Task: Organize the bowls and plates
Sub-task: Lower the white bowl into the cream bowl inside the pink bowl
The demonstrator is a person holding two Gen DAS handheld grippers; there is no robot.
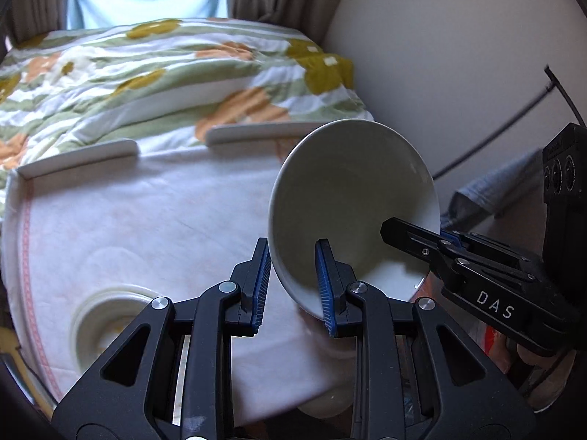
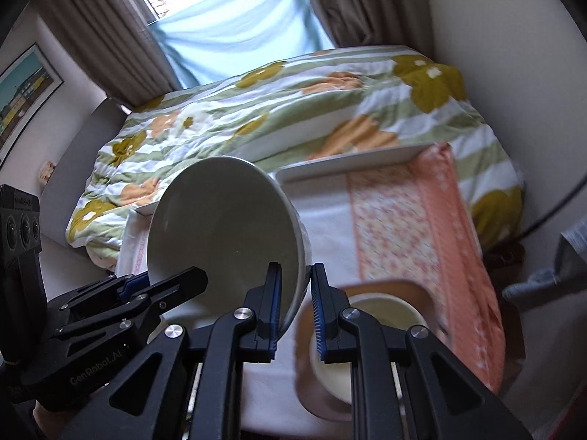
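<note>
A white bowl (image 1: 352,201) hangs tilted above the cloth-covered surface, held by both grippers on opposite sides of its rim. My left gripper (image 1: 293,286) is shut on the near rim, one blue pad outside the wall and one inside. My right gripper (image 1: 440,242) comes in from the right and clamps the far rim. In the right wrist view the same bowl (image 2: 223,227) tips its hollow toward the camera. There my right gripper (image 2: 295,308) is shut on its right rim and the left gripper (image 2: 146,286) holds the lower left rim.
A cream bowl (image 2: 367,330) sits on a wooden tray (image 2: 422,293) under the right gripper. Another cream dish (image 1: 106,315) lies on the white cloth (image 1: 165,220). A white tray rim (image 2: 352,161) edges the orange-patterned cloth (image 2: 403,220). A flowered quilt (image 1: 165,73) lies behind.
</note>
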